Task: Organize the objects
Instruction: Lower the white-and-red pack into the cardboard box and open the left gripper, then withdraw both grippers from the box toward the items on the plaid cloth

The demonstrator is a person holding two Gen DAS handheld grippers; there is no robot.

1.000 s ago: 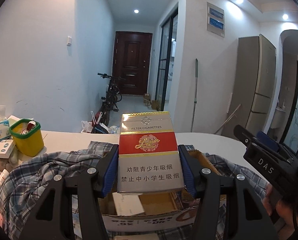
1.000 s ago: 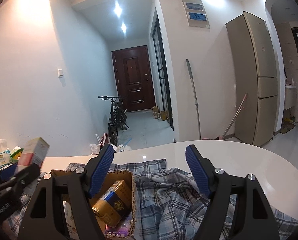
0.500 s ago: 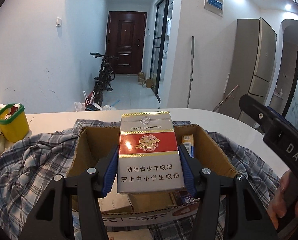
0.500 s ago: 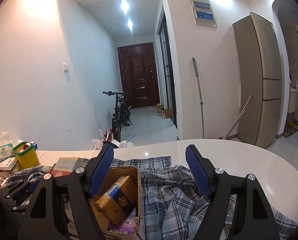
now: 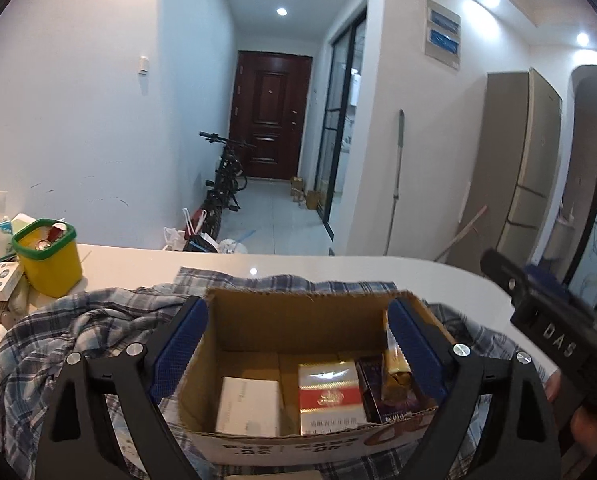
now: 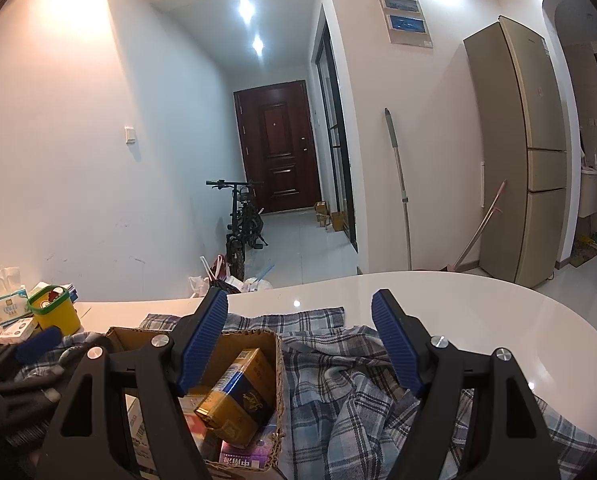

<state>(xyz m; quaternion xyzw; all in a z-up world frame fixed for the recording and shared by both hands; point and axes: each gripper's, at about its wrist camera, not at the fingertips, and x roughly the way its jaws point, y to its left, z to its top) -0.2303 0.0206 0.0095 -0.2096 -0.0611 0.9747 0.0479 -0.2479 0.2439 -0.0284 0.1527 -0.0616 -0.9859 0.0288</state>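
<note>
The red and white cigarette pack (image 5: 330,394) lies flat in the cardboard box (image 5: 298,316), low in the centre of the left wrist view, its long axis running toward the camera. Its near end is cut off by the box wall. The left claw (image 5: 298,344) has just opened wide and holds nothing. The right claw (image 6: 300,344) stands open and empty over the plaid cloth (image 6: 338,380).

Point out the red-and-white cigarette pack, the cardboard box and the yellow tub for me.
red-and-white cigarette pack (image 5: 329,394): left wrist view, on its red band.
cardboard box (image 5: 298,322): left wrist view, on the inside of its far wall.
yellow tub (image 5: 54,266): left wrist view, on its yellow side below the green rim.
</note>
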